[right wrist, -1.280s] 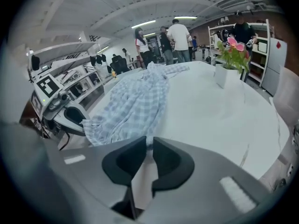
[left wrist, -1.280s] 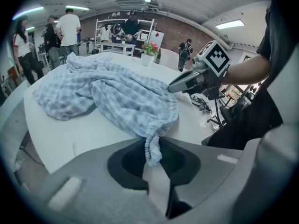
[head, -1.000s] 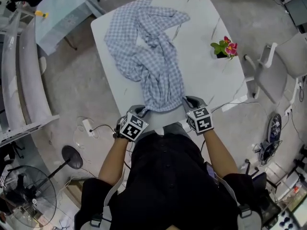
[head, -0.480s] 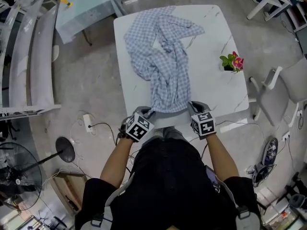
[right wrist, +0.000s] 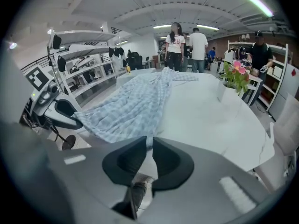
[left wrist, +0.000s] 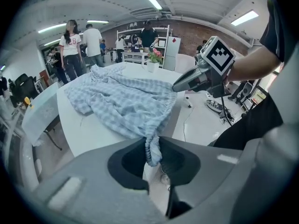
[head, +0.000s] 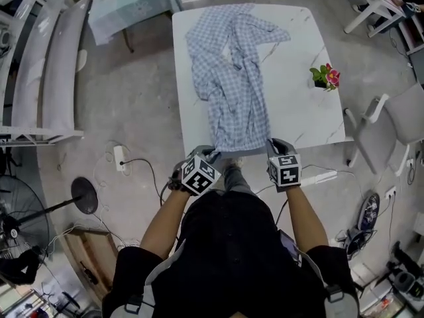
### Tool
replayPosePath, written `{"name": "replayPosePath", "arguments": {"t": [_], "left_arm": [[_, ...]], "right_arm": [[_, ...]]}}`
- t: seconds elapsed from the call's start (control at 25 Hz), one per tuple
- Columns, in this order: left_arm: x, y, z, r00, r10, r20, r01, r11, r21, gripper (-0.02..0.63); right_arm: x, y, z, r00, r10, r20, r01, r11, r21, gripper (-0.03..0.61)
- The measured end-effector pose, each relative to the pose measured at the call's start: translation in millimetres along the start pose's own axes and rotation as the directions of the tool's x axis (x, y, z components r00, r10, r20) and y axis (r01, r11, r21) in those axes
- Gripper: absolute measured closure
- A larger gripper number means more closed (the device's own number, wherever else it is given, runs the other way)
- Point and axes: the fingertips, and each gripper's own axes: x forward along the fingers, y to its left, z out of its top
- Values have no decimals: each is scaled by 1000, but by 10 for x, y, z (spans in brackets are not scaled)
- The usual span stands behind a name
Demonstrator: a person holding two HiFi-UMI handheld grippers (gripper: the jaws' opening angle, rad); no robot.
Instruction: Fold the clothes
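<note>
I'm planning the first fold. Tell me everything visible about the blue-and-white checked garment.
The blue-and-white checked fabric garment lies crumpled and twisted lengthwise on the white marble-look table, its far part bunched in loose folds. Its near hem is stretched across at the table's near edge, one corner pinched by the left gripper, the other by the right gripper.

The left forearm and right forearm stretch forward, apart. The left hand-held gripper and right hand-held gripper angle downward, level with each other, each with its jaws pinched tight on the checked garment's near hem.
</note>
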Motion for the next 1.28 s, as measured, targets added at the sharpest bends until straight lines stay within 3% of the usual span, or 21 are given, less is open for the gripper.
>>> {"name": "replayPosePath", "arguments": {"t": [0.32,0.76,1.08,1.28], "left_arm": [[-272,-251,-44,999,29,13,-30,998,46,554],[-279,-590,-317,999,50,-9,-49,998,30,538],[-198,-757,-306,998,52,-21,-52,998,23,528],[-107,-831,-330,995,90,-42,-92,995,-35,505]], "right_arm": [[-323,106,-68,998,-15,59,15,1000,13,532],[-493,194,-424,999,-15,51,13,999,37,531],[-674,37,-519,995,-50,86,41,993,109,531],[-639,-102,-674,995,-63,77,47,980,193,528]]}}
